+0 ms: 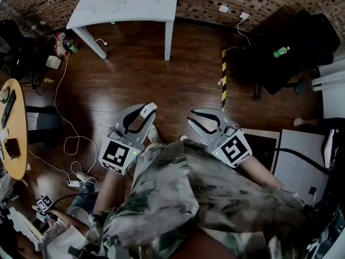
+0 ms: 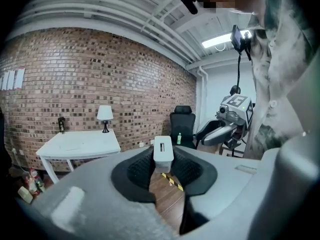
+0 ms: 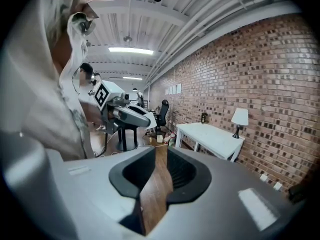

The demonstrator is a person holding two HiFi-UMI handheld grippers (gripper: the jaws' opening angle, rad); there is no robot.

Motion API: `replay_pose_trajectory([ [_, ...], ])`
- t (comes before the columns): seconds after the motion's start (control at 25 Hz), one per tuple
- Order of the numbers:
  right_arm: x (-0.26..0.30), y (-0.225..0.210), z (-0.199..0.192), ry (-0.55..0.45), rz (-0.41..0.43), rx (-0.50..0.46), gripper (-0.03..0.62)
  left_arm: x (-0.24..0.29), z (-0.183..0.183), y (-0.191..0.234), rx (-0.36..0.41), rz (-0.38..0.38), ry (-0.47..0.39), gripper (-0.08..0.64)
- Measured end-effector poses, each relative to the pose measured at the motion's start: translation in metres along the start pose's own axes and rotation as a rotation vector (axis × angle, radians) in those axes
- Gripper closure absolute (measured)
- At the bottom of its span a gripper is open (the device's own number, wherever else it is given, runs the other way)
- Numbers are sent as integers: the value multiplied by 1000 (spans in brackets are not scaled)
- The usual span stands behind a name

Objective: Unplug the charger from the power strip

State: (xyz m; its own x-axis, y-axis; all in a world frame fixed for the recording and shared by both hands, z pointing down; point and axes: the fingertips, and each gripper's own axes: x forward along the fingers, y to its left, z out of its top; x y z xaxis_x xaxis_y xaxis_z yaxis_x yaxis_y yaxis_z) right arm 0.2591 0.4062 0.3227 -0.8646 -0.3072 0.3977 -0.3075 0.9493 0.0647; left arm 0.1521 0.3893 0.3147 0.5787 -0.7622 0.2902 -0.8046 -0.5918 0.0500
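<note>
My left gripper (image 1: pixel 141 115) is held in the air in front of the person's body, shut on a small white charger block (image 1: pixel 147 110). In the left gripper view the charger (image 2: pixel 163 153) stands upright between the black pads (image 2: pixel 140 170), a slot on its face. My right gripper (image 1: pixel 204 121) hangs beside it on the right, jaws slightly apart and empty; wooden floor shows through the gap (image 3: pixel 159 170). A white cable (image 1: pixel 64 117) runs over the floor at the left to a small white block (image 1: pixel 74 183). I cannot make out a power strip for sure.
A white table (image 1: pixel 129 4) stands against the brick wall ahead. At the left edge is a round wooden table (image 1: pixel 16 128). A black office chair (image 1: pixel 291 53) with a green bottle (image 1: pixel 281 51) is at the right. A yellow-black stripe (image 1: pixel 224 80) marks the floor.
</note>
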Motion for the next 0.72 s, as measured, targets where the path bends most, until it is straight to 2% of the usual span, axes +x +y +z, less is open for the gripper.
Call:
replay_pose_trajectory([
  [0.12, -30, 3, -19, 16, 5, -1, 518, 8, 3, -34, 9, 5, -2, 454],
  [0.36, -70, 15, -53, 11, 23, -26, 525, 16, -13, -94, -10, 19, 17, 454],
  [0.72, -92, 22, -57, -36, 56, -40, 526, 18, 0, -120, 48, 46, 30, 454],
])
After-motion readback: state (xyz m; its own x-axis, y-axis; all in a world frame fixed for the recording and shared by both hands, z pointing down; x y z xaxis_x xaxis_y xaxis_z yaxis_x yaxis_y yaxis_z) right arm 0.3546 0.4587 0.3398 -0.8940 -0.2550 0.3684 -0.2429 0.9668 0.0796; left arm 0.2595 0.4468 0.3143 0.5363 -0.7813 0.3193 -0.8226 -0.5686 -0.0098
